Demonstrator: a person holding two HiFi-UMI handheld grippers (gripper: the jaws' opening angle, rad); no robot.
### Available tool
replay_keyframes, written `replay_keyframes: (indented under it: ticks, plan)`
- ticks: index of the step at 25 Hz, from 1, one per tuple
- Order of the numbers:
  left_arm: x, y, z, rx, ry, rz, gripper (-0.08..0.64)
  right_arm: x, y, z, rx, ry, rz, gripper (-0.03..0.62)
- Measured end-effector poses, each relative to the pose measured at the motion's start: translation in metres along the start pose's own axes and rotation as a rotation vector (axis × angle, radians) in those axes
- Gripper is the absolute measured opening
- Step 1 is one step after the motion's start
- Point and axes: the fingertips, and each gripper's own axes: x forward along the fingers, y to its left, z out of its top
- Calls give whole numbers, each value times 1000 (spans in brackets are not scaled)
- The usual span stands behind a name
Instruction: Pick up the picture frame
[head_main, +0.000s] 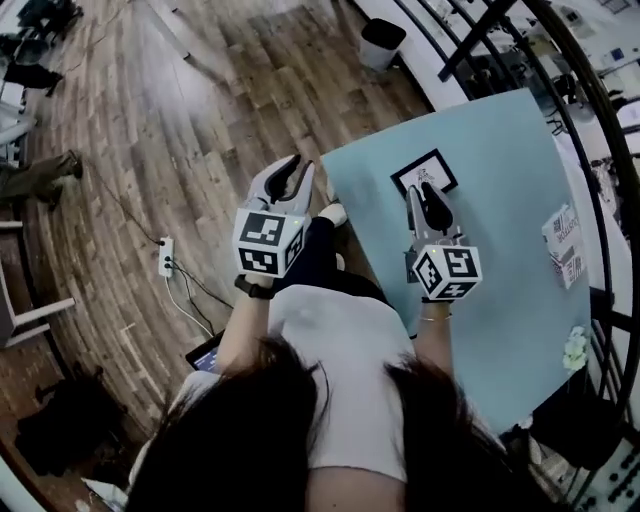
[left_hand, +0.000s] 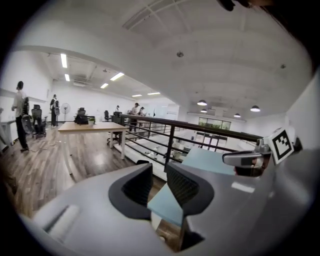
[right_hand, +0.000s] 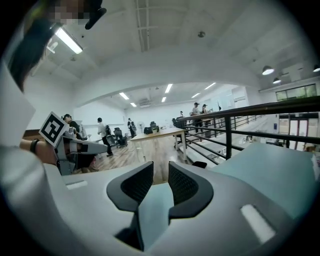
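Observation:
The picture frame (head_main: 424, 172), black-edged with a white middle, lies flat on the light blue table (head_main: 500, 270) near its far left corner. My right gripper (head_main: 430, 198) hovers just on the near side of the frame, pointing at it. Its jaws stand a little apart with nothing between them (right_hand: 161, 172). My left gripper (head_main: 287, 178) is off the table's left edge, above the wooden floor. It is open by a narrow gap and empty (left_hand: 159, 172). Neither gripper view shows the frame.
A black bin (head_main: 381, 42) stands on the floor beyond the table. A dark metal railing (head_main: 560, 90) runs along the table's far and right sides. Printed cards (head_main: 565, 245) and a small white object (head_main: 575, 350) lie at the table's right. A power strip (head_main: 165, 256) lies on the floor.

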Motion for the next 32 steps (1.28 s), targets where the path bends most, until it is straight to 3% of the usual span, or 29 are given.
replay_keyframes:
  ticks: [5,10,16,26,32]
  plan:
    - [90,-42,32,80,24,-245,86,-12,-59,10,60,-31,-227,71]
    - [158,-85,56,149,54,-432,86,-18,-110,17,114,-52,-391,71]
    - [213,-130,70,226,94,-645,86,-34,-140,20,179,-91,-590,71]
    - [247,-182,56,315,177,-909,86,-59,-152,-1,287,-120,-830,71]
    - [255,-194,35,316,260,-994,86,-59,-149,-13,330,-115,-890,71]
